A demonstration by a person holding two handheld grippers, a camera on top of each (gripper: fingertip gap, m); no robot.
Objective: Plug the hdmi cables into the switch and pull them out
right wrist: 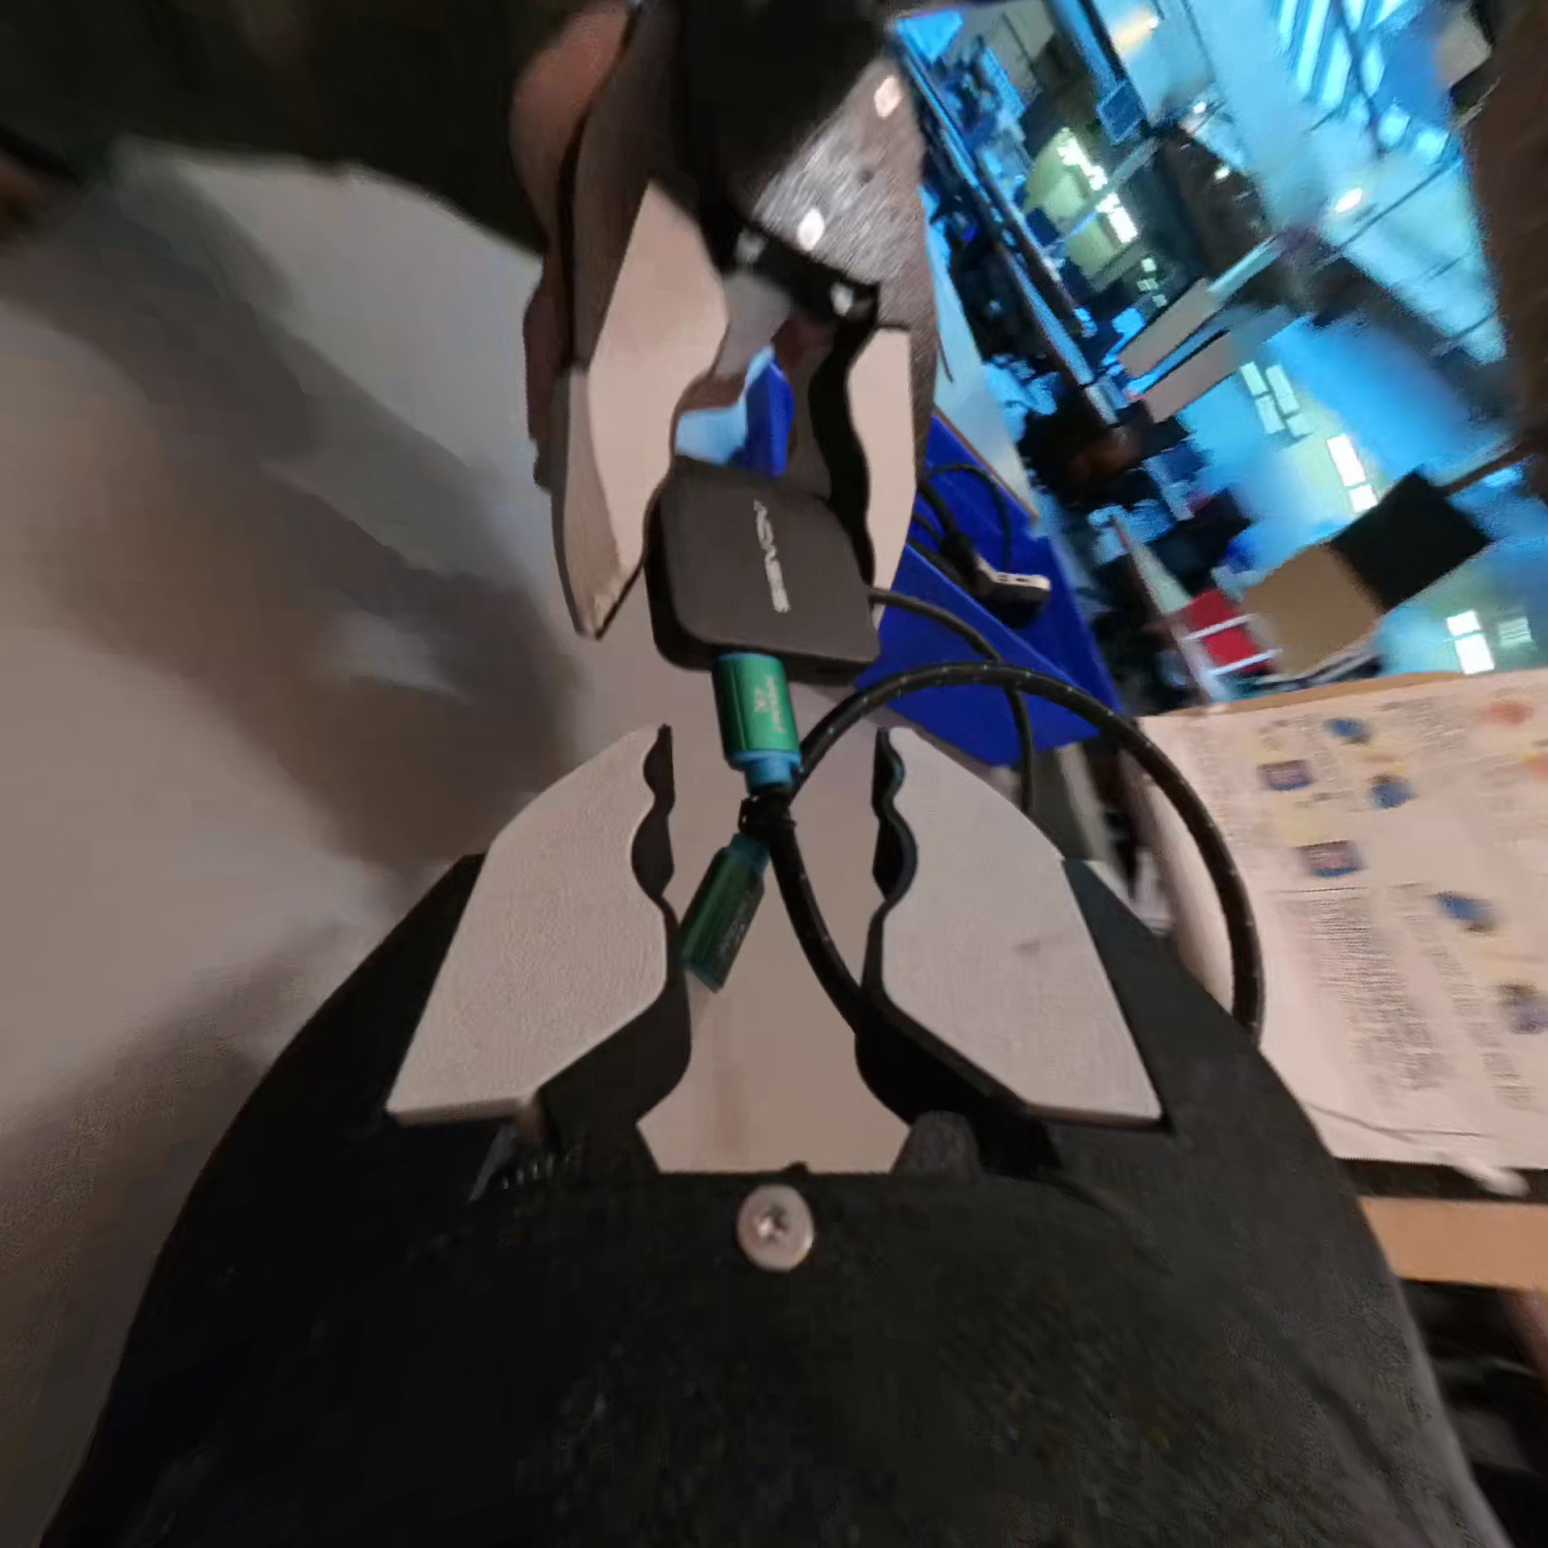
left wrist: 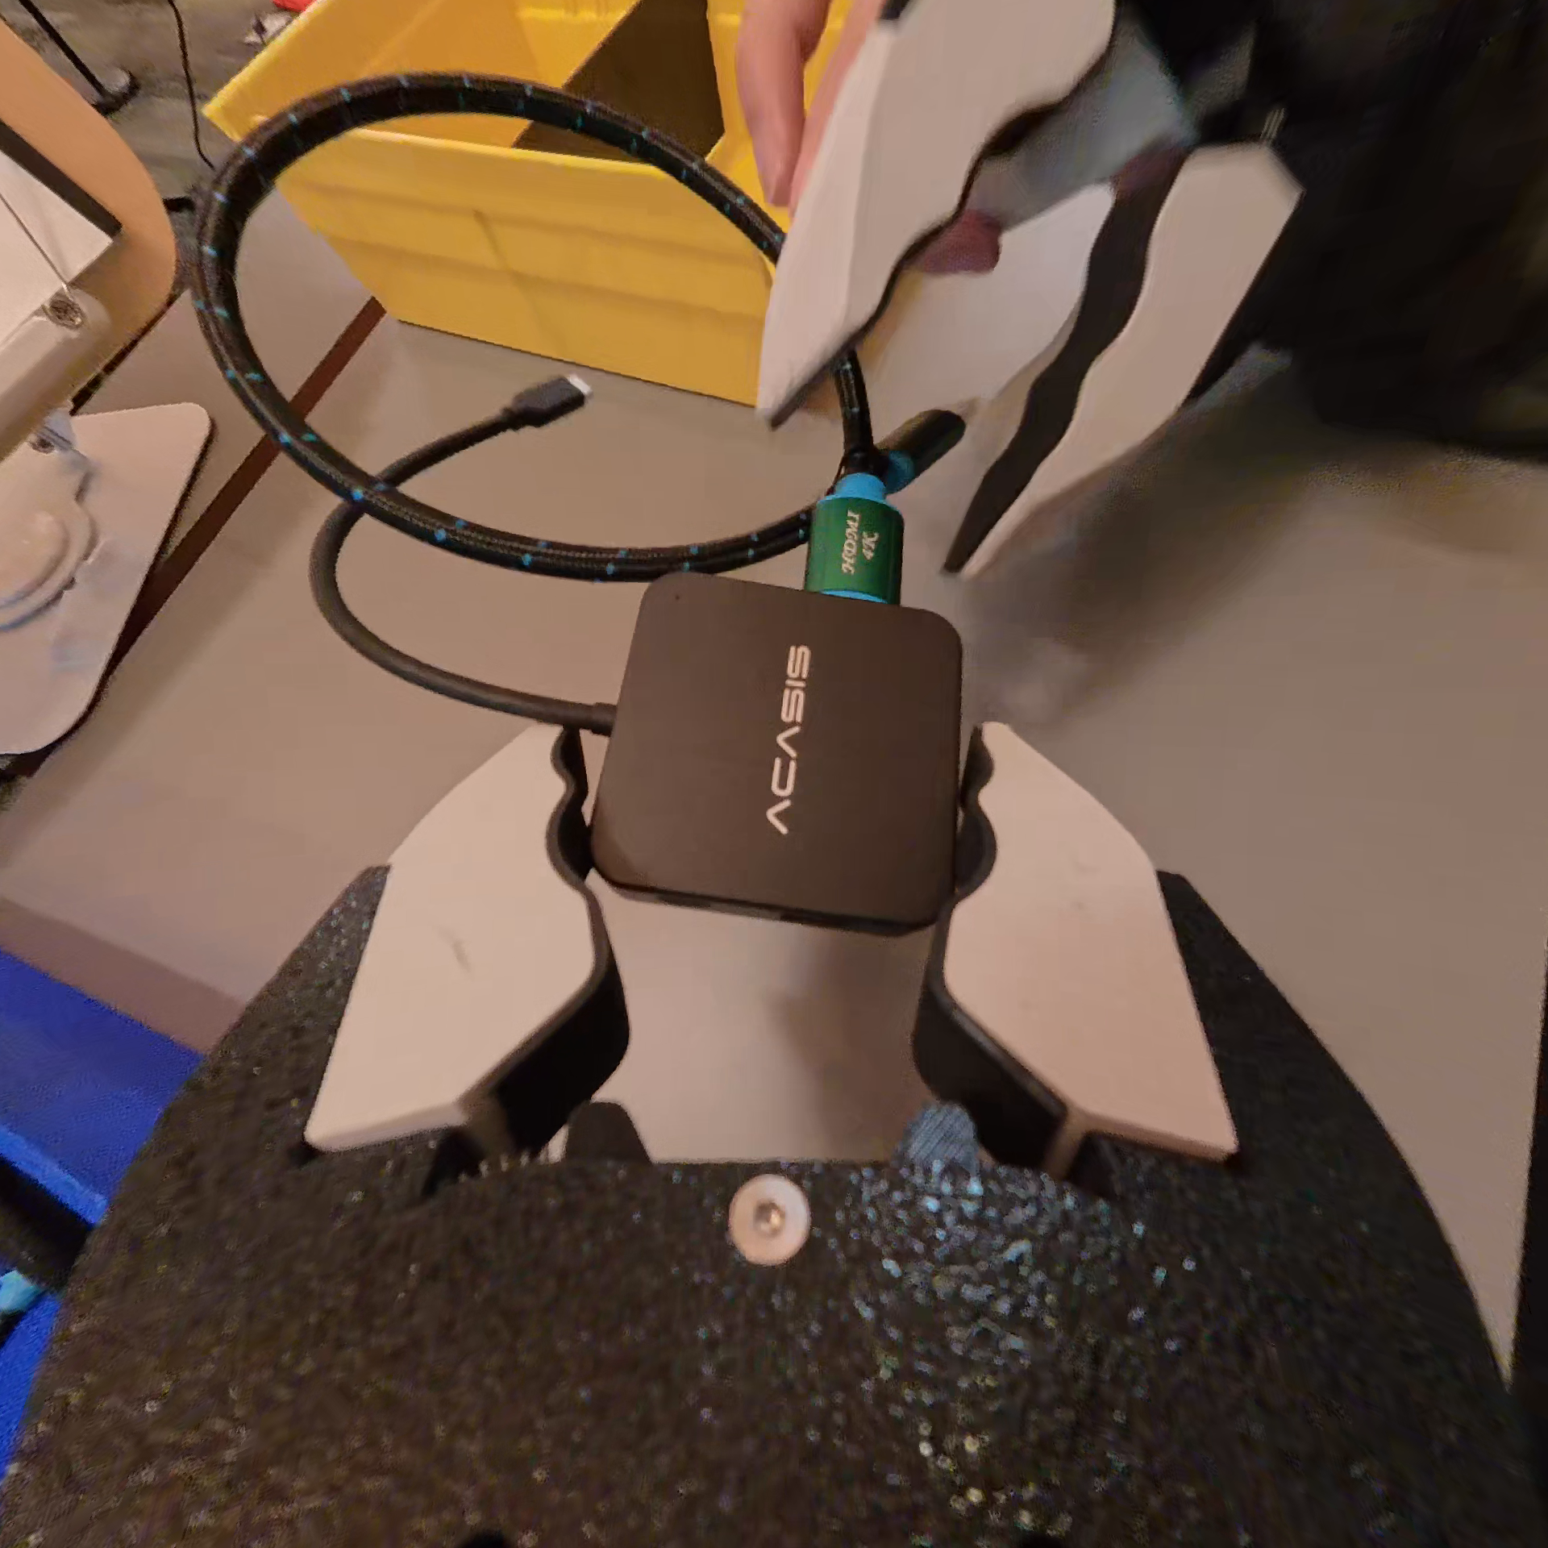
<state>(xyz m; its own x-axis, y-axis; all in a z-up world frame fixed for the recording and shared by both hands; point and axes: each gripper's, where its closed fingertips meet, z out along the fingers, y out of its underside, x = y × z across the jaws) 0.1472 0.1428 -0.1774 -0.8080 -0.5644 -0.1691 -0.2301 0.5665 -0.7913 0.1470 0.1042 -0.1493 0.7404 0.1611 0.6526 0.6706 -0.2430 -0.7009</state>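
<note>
My left gripper (left wrist: 775,737) is shut on the black square switch (left wrist: 779,745) and holds it above the grey table. A green HDMI plug (left wrist: 853,549) sits in the switch's far side. Its black braided cable (left wrist: 251,394) loops round to a second green plug (right wrist: 724,913), which hangs loose. My right gripper (right wrist: 771,737) is open, with its fingers on either side of the two plugs and touching neither. It also shows in the left wrist view (left wrist: 863,486), above the plugged end. The switch (right wrist: 754,578) has its own thin lead with a small free connector (left wrist: 549,398).
A yellow bin (left wrist: 519,234) stands behind the switch. A blue bin (left wrist: 67,1089) is at the near left, and also shows in the right wrist view (right wrist: 988,637). A printed sheet (right wrist: 1382,879) lies on the table. A white stand base (left wrist: 109,544) sits at the left.
</note>
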